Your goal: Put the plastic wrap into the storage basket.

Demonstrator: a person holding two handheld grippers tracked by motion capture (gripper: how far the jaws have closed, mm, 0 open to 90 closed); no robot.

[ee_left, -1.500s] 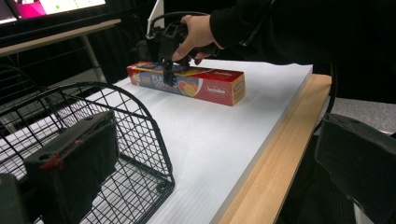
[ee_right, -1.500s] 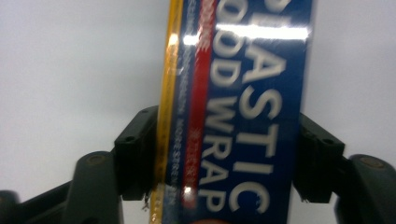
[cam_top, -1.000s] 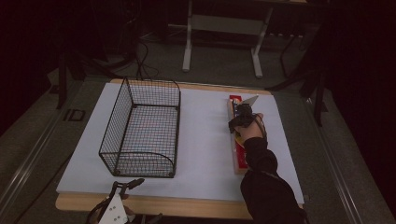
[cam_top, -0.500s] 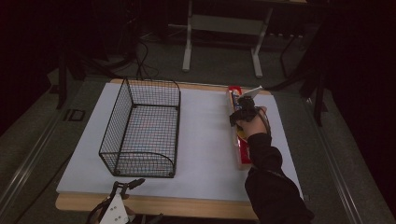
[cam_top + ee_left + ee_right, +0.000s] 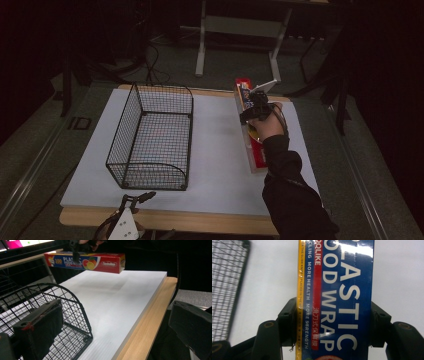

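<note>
Right gripper view: the wrap box (image 5: 337, 297) is clamped across its width between the two black jaws, the pads pressed on both long sides, with white board below it. The box is seen in the high view (image 5: 246, 95) over the right part of the board (image 5: 215, 145), and in the left gripper view (image 5: 85, 262) it hangs clear of the surface, roughly level, a faint shadow under it. The step in hand is judged to be the lift and carry of the box. The next move probably calls for a sideways carry to the left, over the rim of the basket (image 5: 150, 135), with the long box kept level and turned in line with the basket's length before it is lowered in. The right gripper (image 5: 252, 102) is held from above, the sleeve reaching in from the near right edge. The left gripper (image 5: 131, 202) lies low at the near edge, just before the basket, its jaws spread wide and empty.
</note>
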